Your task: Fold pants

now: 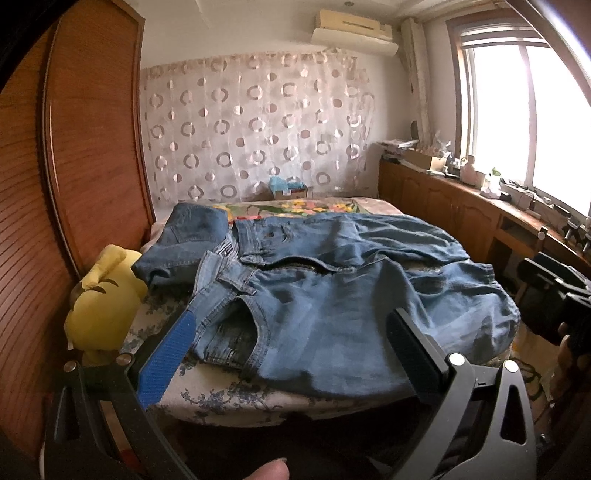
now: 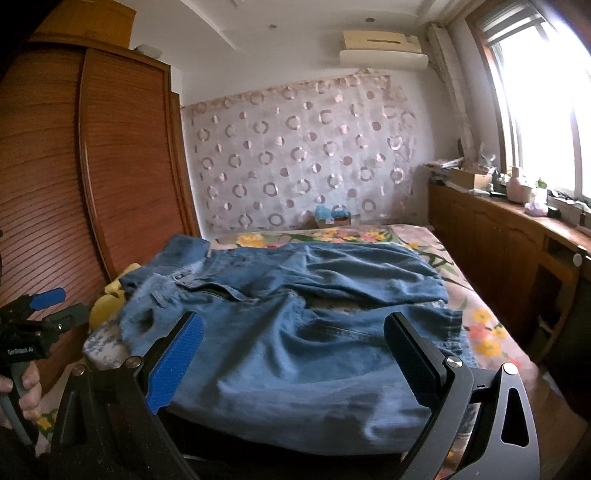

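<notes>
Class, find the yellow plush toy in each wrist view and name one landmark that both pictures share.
Left wrist view: yellow plush toy at lower left, beside the jeans.
Right wrist view: plush toy partly hidden at the jeans' left edge.
Shared landmark: air conditioner high on the wall.

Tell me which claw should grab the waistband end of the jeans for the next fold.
Left, probably. The left claw is open right at the waistband and front pocket, on the plush toy side. The right claw is open over the mid-leg denim of the jeans, farther from that end.
</notes>
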{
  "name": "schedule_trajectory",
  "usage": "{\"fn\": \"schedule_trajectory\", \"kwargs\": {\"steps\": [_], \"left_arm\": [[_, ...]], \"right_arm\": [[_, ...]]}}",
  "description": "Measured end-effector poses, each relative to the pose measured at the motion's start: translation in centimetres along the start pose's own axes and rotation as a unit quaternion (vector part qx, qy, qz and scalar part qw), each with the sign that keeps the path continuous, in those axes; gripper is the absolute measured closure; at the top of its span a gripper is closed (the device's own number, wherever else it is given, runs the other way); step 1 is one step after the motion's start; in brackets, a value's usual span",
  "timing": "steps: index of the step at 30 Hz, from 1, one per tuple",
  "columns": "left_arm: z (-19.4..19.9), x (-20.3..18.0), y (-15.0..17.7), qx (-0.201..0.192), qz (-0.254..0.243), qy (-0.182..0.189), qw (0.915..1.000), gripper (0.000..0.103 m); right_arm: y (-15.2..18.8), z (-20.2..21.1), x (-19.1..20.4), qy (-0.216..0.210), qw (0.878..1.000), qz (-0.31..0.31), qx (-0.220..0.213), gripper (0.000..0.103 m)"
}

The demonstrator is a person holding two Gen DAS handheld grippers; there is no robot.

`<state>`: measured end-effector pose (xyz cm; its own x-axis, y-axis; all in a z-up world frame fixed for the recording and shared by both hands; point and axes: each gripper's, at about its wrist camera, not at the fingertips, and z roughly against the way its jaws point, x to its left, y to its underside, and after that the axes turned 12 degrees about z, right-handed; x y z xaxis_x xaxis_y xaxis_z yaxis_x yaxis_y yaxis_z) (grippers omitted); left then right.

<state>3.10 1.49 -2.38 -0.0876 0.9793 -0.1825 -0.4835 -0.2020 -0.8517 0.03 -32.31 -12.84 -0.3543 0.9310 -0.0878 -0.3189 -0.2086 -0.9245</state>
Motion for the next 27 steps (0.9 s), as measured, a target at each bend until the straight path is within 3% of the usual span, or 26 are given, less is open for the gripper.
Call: {"fn": "schedule_trajectory", "kwargs": {"steps": [20, 23, 25, 27], "left_arm": [[-6.3, 6.8, 0.3, 0.041, 0.024, -0.024, 0.9986, 0.002], [-7.4, 8.1, 0.1, 0.048, 0.031, -0.032, 0.9978, 0.009], [-8.3, 9.1, 0.1, 0.055, 0.036, -0.032, 0.9974, 0.021], [-8.9, 9.9, 0.4, 0.062, 0.039, -0.037, 0.9966, 0.027]], "right_arm": [[-0.6, -1.6, -1.6, 0.057, 0.996, -0.003, 0.064, 0.005], [-0.6, -1.7, -1.6, 0.063, 0.995, -0.006, 0.072, 0.005], [-0.6, -1.8, -1.8, 0.064, 0.995, -0.01, 0.078, 0.005], [-0.5, -1.8, -2.2, 0.069, 0.994, -0.012, 0.084, 0.005]]}}
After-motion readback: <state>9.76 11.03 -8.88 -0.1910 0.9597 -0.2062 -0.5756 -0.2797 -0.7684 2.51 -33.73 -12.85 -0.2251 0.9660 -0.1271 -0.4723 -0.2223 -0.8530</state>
